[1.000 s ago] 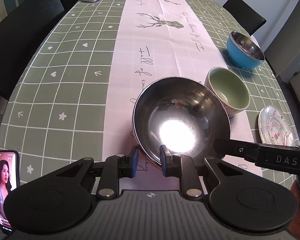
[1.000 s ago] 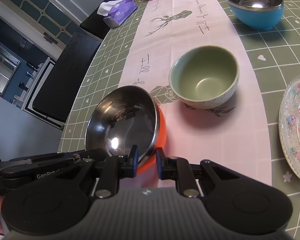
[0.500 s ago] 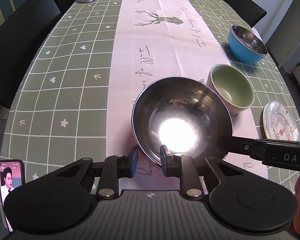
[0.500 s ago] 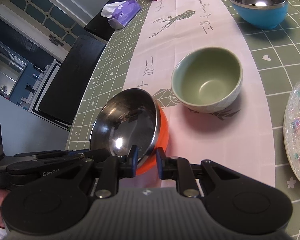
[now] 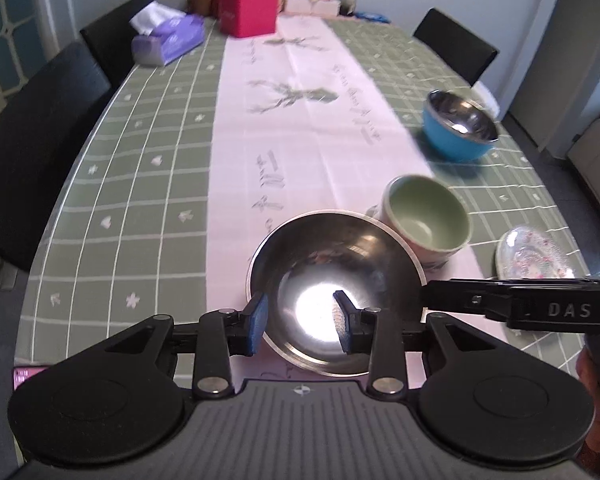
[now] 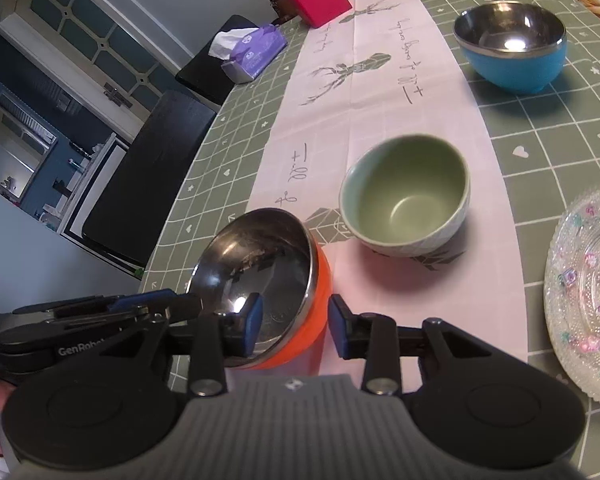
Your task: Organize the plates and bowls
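A steel bowl with an orange outside (image 5: 336, 276) (image 6: 260, 268) rests on the pink runner close in front of me. My left gripper (image 5: 300, 320) straddles its near rim; the jaws are opening and the pads stand off the rim. My right gripper (image 6: 294, 322) straddles the bowl's right wall, its jaws also opening and clear of the orange side. A green bowl (image 5: 424, 216) (image 6: 404, 196) stands just behind to the right. Farther back sits a blue steel-lined bowl (image 5: 456, 128) (image 6: 512, 48). A patterned glass plate (image 5: 536, 256) (image 6: 588, 292) lies at the right.
A green checked table (image 5: 140, 168) runs away from me. A purple tissue box (image 5: 168, 38), a red box (image 5: 248, 12) and bottles stand at its far end. Black chairs (image 5: 32, 148) line the left side. A phone (image 5: 28, 376) lies at the near left edge.
Both grippers' jaws have spread and let go of the steel bowl's rim. The left gripper has risen and tipped up, so more of the far table shows.
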### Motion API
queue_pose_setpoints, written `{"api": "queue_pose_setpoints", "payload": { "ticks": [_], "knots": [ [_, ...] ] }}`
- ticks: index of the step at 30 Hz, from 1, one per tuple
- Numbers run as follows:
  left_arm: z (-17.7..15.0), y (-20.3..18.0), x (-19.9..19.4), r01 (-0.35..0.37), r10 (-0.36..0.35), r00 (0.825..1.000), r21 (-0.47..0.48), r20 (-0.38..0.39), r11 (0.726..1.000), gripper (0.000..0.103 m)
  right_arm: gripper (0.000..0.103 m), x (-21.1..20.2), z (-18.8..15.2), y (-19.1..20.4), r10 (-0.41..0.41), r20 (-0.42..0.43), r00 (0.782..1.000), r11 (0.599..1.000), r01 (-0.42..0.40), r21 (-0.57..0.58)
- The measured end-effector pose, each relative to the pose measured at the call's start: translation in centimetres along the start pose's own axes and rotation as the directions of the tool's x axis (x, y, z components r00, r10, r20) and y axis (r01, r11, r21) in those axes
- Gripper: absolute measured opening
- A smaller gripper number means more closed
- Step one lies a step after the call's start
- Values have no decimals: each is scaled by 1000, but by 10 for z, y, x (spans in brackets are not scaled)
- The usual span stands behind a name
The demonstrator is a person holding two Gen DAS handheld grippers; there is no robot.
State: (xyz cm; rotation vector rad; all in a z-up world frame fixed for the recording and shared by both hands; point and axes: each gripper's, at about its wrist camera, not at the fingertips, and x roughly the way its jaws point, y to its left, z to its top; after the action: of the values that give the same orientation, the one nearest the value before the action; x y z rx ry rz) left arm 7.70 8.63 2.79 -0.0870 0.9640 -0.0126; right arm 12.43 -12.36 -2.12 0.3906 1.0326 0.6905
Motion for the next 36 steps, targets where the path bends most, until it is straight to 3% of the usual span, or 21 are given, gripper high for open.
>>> {"api": "queue_pose_setpoints", "payload": {
  "ticks": [8,16,19,21,22,27,31,33,36],
  "knots": [
    [38,-42,-33,27,-47,994,192,103,981,47,47,-31,23,-2,-26,119,993,998,33,-54],
    [86,-85,-21,28,-63,991,274,117,961,48,47,-56,60,-40,-183,258,949,982,188,4],
    [99,-96,-8,23,-63,988,269,138,963,54,47,-56,77,-57,-253,288,924,967,250,46],
    [109,-99,2,73,-112,984,265,136,961,67,47,-55,88,-71,-279,298,913,960,267,83],
    [114,-100,8,106,-140,983,259,118,960,68,47,-53,94,-78,-292,302,908,956,273,104],
    [137,-113,38,111,-126,990,204,63,973,68,47,-48,117,-104,-366,295,883,930,334,153],
    [156,-121,62,157,-161,987,173,9,972,66,47,-44,132,-126,-410,283,867,910,366,195],
    [165,-123,72,188,-194,981,143,25,972,63,47,-40,138,-138,-423,267,866,901,370,226],
    [178,-131,90,178,-190,980,149,65,973,60,47,-34,144,-151,-436,244,866,891,378,250]
  ]
}}
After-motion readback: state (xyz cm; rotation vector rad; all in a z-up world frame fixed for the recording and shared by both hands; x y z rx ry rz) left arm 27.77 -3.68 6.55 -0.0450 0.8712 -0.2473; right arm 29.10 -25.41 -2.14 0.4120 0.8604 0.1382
